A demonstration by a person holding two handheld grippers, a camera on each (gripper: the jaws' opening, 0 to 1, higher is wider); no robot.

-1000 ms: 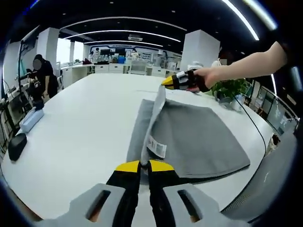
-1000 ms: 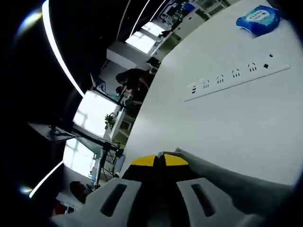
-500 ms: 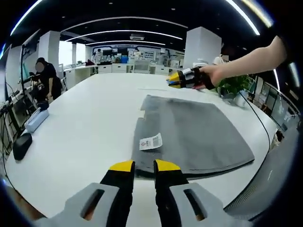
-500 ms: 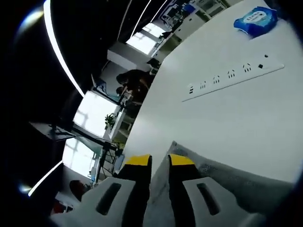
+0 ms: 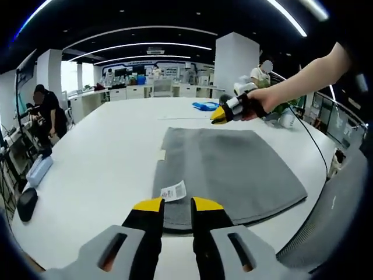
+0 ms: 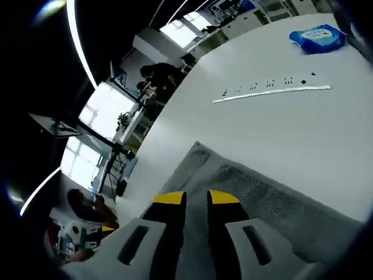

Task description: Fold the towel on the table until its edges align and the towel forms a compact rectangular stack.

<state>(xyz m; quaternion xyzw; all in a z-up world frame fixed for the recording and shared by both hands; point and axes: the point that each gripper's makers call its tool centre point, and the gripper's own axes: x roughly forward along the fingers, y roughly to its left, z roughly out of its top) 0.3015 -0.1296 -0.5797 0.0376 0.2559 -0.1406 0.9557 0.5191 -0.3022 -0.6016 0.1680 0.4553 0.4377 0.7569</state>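
Grey towel (image 5: 224,172) lay folded flat on white table (image 5: 105,151), left gripper (image 5: 171,204) released near its label (image 5: 173,191), right gripper (image 6: 189,198) released above towel's far edge

there is one grey folded towel (image 5: 227,169) with one small white label (image 5: 173,191) on one large white table (image 5: 105,146). one blue packet of wipes (image 6: 317,38) and one long white power strip (image 6: 271,93) lie there too. one dark computer mouse (image 5: 26,204) is near the edge. two yellow-tipped grippers are seen, the left gripper (image 5: 172,205) and the right gripper (image 6: 189,198).
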